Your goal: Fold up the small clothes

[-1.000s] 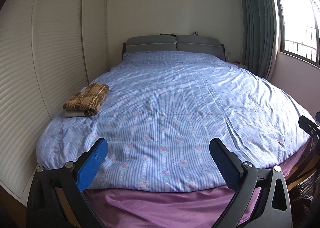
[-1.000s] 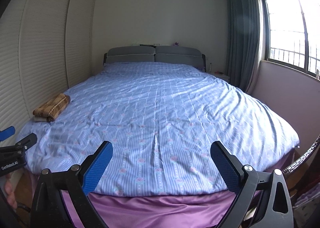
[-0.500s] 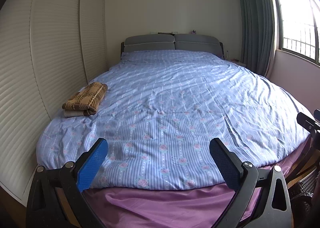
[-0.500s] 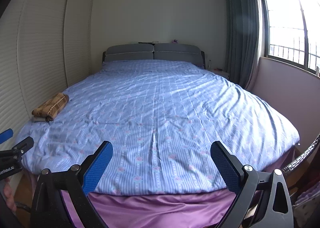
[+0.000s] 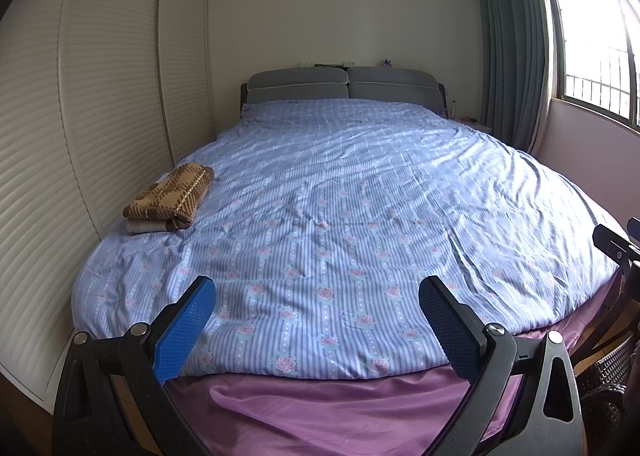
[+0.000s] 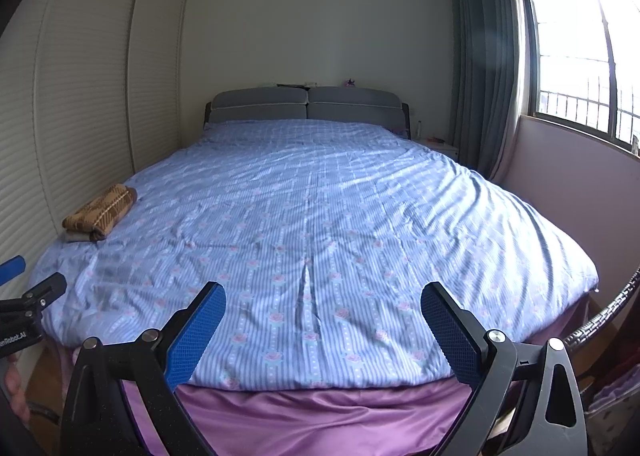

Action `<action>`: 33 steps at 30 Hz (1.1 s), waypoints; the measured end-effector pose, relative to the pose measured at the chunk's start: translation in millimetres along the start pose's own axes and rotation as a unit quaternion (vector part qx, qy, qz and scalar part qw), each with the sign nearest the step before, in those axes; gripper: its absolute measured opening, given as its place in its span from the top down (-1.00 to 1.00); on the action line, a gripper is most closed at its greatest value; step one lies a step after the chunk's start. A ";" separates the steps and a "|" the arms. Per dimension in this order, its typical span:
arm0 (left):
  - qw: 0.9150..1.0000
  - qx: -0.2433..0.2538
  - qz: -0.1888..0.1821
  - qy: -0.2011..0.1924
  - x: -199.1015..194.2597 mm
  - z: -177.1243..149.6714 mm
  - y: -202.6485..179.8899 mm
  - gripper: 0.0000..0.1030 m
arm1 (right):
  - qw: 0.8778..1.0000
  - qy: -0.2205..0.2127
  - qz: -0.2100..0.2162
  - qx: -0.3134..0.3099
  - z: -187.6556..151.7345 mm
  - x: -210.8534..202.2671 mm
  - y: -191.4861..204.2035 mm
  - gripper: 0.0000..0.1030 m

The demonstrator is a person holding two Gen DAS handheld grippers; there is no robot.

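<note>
Both tools hover at the foot of the wide bed with the blue striped, rose-printed cover (image 5: 340,215), above the purple satin sheet (image 5: 320,408) along the bottom of each frame. The left gripper (image 5: 316,308) has its blue-padded jaws spread wide with nothing between them; the right gripper (image 6: 322,312) is the same, gaping and empty. The only garments in sight are a folded brown plaid cloth (image 5: 172,195) stacked on a beige folded piece (image 5: 146,225), at middle left of the left view and further left in the right view (image 6: 100,211), near the louvred white wardrobe doors (image 5: 80,135). No unfolded garment shows. Judging from this, a reach toward that stack risks dragging the top piece undone, or pinching the loose cover instead
</note>
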State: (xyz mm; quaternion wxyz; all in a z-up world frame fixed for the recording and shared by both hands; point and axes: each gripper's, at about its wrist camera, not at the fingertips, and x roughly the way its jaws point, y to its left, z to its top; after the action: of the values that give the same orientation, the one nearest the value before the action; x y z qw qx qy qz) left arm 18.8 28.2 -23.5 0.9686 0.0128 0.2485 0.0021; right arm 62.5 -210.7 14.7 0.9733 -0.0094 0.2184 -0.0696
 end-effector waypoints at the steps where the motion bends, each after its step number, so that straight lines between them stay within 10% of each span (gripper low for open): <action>1: 1.000 0.000 0.000 0.000 0.2 -0.2 0.1 -1.00 | 1.000 0.000 0.000 0.000 0.0 -0.1 0.1 -0.91; 33: 1.000 0.001 -0.004 0.005 0.8 -0.1 -0.2 -1.00 | 1.000 0.003 0.004 0.002 -2.4 0.8 1.4 -0.91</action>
State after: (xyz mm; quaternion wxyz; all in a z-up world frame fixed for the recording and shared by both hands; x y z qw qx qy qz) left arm 19.5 28.0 -24.0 0.9673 0.0129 0.2532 -0.0024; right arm 62.4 -209.3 12.1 0.9728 -0.0065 0.2216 -0.0664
